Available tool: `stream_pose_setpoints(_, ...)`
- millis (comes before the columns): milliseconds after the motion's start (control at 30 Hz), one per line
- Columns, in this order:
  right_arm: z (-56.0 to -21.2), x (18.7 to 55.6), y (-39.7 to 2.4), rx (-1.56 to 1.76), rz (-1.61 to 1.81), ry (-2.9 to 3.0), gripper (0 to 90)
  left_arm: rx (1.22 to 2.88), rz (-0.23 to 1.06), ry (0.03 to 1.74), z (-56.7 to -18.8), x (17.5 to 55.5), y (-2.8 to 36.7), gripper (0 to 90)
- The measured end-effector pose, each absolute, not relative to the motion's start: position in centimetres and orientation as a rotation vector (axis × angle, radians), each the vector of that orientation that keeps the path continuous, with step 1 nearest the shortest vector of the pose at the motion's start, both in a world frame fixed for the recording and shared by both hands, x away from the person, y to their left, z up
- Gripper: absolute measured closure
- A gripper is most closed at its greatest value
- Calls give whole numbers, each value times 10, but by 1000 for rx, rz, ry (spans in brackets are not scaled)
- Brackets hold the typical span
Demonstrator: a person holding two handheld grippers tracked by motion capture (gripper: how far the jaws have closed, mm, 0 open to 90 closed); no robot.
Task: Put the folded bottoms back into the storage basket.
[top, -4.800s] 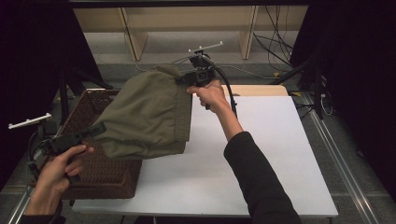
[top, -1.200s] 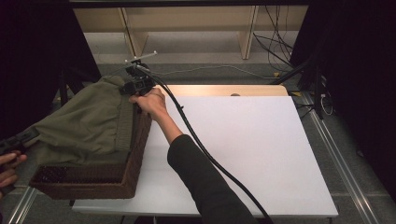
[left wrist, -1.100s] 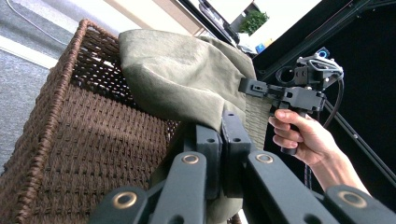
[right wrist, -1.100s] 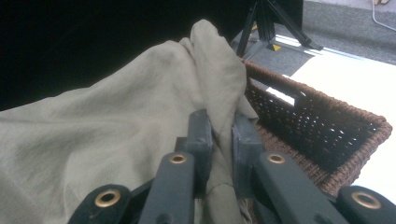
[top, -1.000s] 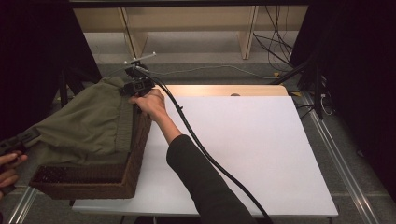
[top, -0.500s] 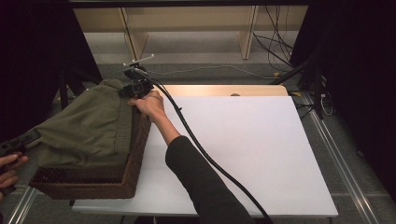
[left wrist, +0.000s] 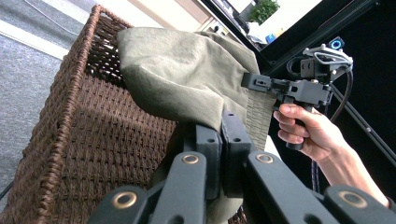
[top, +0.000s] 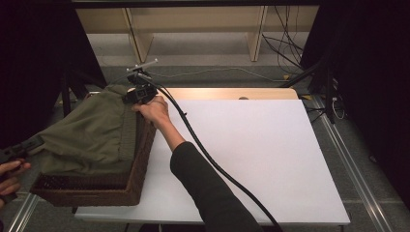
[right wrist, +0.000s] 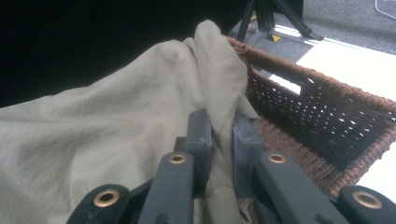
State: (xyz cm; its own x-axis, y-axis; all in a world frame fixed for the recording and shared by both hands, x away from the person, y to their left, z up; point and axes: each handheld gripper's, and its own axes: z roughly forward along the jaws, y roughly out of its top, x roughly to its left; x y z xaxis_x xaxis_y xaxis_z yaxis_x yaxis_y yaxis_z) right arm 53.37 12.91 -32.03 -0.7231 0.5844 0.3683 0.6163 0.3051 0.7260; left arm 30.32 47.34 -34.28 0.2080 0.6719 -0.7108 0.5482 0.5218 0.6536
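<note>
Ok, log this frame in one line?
left gripper: shut on olive cloth | right gripper: shut on olive cloth | cloth: draped over wicker basket | basket: table's left edge

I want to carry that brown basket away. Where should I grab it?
Grab the basket by its stiff woven rim on the long side nearest the white table, coming from above. That wall is bare there, while the green cloth drapes over the other edges, and both claws are shut on it.

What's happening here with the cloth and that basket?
A person holds a hand-held gripper in each hand, and both are clamped on an olive-green cloth. The right gripper pinches it at the far corner of a brown wicker basket, the left gripper at the near left. The cloth is stretched over the basket, which sits at the left edge of the white table.
</note>
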Motion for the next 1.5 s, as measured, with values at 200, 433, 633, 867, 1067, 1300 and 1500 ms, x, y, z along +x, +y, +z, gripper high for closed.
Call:
stream_pose_setpoints(200,-323,534,131,-1152,-1413,-2512,811,1127,116,1458,-345,304,474,873)
stream_pose_setpoints(433,-326,535,132,-1153,-1405,-2511,810,1141,113,1462,-346,306,472,871)
stream_pose_setpoints(633,-327,535,133,-1152,-1401,-2514,809,1149,116,1468,-346,306,472,871)
stream_pose_setpoints(867,-329,536,133,-1150,-1401,-2502,640,1203,140,1534,-344,309,467,493)
stream_pose_setpoints(1067,-319,539,124,-1200,-1513,-2421,472,1446,264,1685,-336,317,444,177)
stream_pose_setpoints(1300,-307,535,117,-1154,-1566,-2415,465,1533,334,1699,-328,321,427,163)
stream_pose_setpoints(1500,-301,533,113,-1131,-1587,-2423,369,1542,336,1679,-326,324,419,170)
